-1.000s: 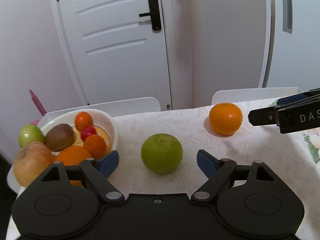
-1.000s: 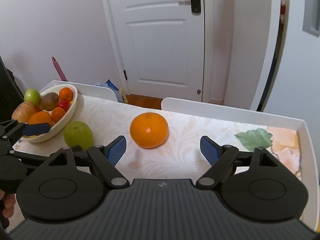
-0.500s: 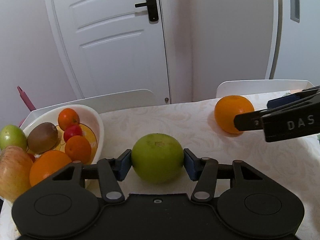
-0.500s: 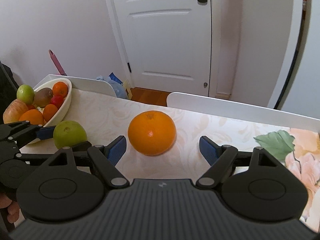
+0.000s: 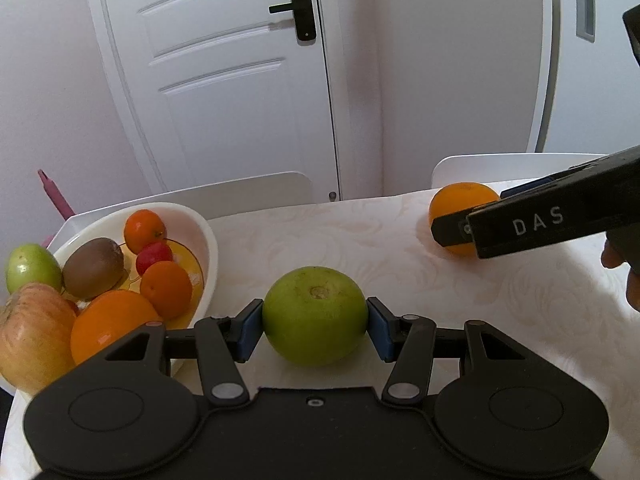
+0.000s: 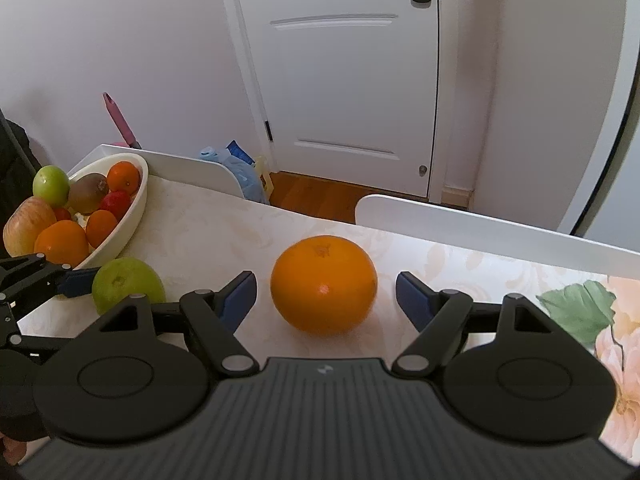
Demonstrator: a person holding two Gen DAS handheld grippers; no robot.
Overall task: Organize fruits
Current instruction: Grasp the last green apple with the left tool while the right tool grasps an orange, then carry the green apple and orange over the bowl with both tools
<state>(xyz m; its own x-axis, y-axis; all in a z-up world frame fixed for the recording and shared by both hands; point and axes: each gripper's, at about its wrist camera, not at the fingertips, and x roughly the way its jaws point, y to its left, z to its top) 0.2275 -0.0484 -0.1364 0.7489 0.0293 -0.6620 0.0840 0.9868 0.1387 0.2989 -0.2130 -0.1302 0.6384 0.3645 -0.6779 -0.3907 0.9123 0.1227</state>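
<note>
The green fruit [image 5: 315, 315] is sitting at the lower centre of the left wrist view, and the left gripper [image 5: 315, 326] is clamping it, both blue pads [image 5: 249, 330] pressing against its sides. It is resting on the pale patterned tabletop [image 5: 360, 248], just right of the white bowl [image 5: 202, 240]. The bowl, at the left of the frame, is holding a kiwi [image 5: 93, 267], small oranges, a red fruit, a green apple [image 5: 32, 268], a larger orange and a pinkish apple [image 5: 30, 340].

In the right wrist view the orange [image 6: 324, 285] is lying at the centre of the frame on the tabletop, between the fingers of the right gripper [image 6: 326, 300], which is standing open with a gap on each side of the fruit. The green fruit is showing at the left of that frame, beside the bowl. A white door [image 6: 352, 60] is filling the upper background, and a floral print [image 6: 616, 320] is covering the tabletop at the right edge.
</note>
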